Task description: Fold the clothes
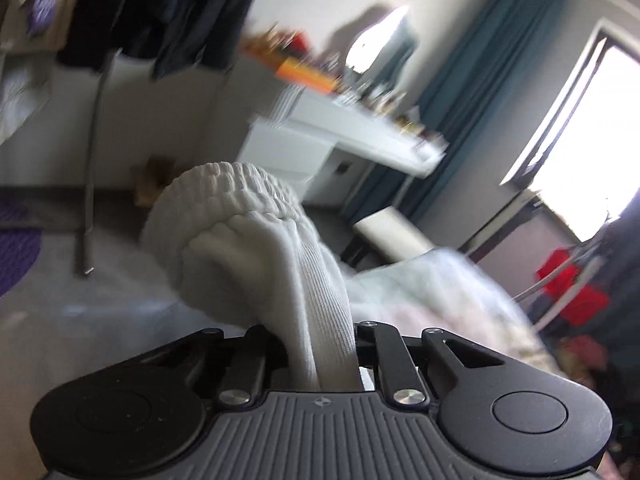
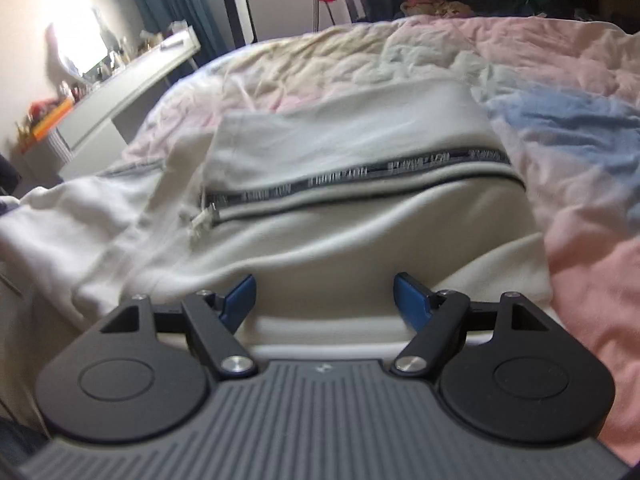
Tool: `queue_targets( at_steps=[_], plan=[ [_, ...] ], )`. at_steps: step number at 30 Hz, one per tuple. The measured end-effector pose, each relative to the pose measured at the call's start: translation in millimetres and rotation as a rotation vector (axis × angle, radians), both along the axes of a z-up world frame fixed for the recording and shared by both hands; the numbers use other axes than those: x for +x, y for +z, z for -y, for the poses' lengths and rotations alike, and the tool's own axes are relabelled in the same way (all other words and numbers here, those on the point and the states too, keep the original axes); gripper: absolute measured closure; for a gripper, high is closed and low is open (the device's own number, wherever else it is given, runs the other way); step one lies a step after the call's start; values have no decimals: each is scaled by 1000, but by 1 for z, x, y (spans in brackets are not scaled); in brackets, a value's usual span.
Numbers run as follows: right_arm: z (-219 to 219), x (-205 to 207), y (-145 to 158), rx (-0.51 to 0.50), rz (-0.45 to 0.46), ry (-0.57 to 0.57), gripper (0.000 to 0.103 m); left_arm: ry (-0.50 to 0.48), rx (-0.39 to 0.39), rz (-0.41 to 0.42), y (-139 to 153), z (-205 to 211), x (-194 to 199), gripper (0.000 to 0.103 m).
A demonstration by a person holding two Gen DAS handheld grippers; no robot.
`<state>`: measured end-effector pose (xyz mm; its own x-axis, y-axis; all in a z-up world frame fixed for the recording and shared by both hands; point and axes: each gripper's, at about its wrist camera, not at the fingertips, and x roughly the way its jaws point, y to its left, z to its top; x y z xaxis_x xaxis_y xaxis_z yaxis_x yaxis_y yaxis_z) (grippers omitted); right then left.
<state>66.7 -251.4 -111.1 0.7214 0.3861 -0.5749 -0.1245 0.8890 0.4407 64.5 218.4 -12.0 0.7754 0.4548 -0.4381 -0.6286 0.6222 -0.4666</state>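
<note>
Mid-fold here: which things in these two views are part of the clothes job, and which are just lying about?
Part of the job:
- ribbed cuff, clamped in the left tongs
- white zip jacket on the bed
- right tongs, open above the jacket

Lying about:
- pastel duvet
- cluttered white desk
- teal curtain
- red garment

Here's the bed [image 2: 560,216], spread with a rumpled quilt [image 2: 500,52] in pink, cream and blue patches. Lying directly on it, a white zip-up jacket [image 2: 360,232], front up, dark zipper tape running across, one side of it trailing off to the left edge.
</note>
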Motion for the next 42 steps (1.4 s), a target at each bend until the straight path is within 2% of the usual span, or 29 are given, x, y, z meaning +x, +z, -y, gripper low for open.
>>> queue_targets(
  at_steps=[3, 6, 10, 13, 16, 18, 20, 23, 25, 27, 29, 30, 31, 32, 34, 37, 41, 42],
  plan=[
    [10, 0, 3, 45, -5, -16, 25, -51, 95, 89, 42, 50, 6, 89],
    [23, -1, 7, 96, -9, -42, 25, -98, 215, 154, 68, 114, 14, 90],
    [66, -8, 17, 192, 6, -140, 25, -206, 436, 190, 80, 210, 29, 91],
    [103, -11, 20, 264, 15, -230, 23, -309, 612, 194, 63, 280, 39, 91],
    [133, -12, 17, 343, 19, -305, 23, -425, 743, 173, 25, 343, 43, 91],
    [143, -12, 14, 381, 17, -318, 23, -504, 816, 142, -11, 382, 45, 91],
    [149, -12, 11, 415, 15, -320, 23, -605, 876, 75, -49, 412, 45, 92],
    [159, -12, 6, 467, 11, -323, 23, -749, 882, -55, -99, 441, 47, 91],
    [158, -9, 2, 491, 2, -289, 23, -762, 912, -87, -120, 446, 45, 90],
    [156, -5, -1, 512, -12, -262, 23, -770, 897, -93, -123, 446, 45, 87],
    [157, -1, -5, 544, -23, -259, 23, -806, 870, -118, -120, 439, 49, 79],
    [159, 0, -8, 568, -29, -259, 23, -832, 861, -135, -117, 434, 52, 57],
    [159, 2, -11, 594, -36, -257, 23, -850, 859, -187, -117, 428, 55, 33],
    [159, 4, -13, 614, -43, -253, 23, -866, 857, -244, -117, 422, 59, 27],
    [156, 6, -16, 631, -58, -241, 23, -937, 850, -305, -121, 397, 51, 25],
    [146, 7, -19, 582, -92, -233, 23, -1017, 861, -338, -117, 360, 26, 19],
    [145, 4, -26, 598, -127, -264, 23, -1051, 795, -338, -107, 321, -13, 19],
    [145, 3, -28, 606, -137, -271, 23, -1068, 758, -332, -106, 311, -17, 17]
  ],
)
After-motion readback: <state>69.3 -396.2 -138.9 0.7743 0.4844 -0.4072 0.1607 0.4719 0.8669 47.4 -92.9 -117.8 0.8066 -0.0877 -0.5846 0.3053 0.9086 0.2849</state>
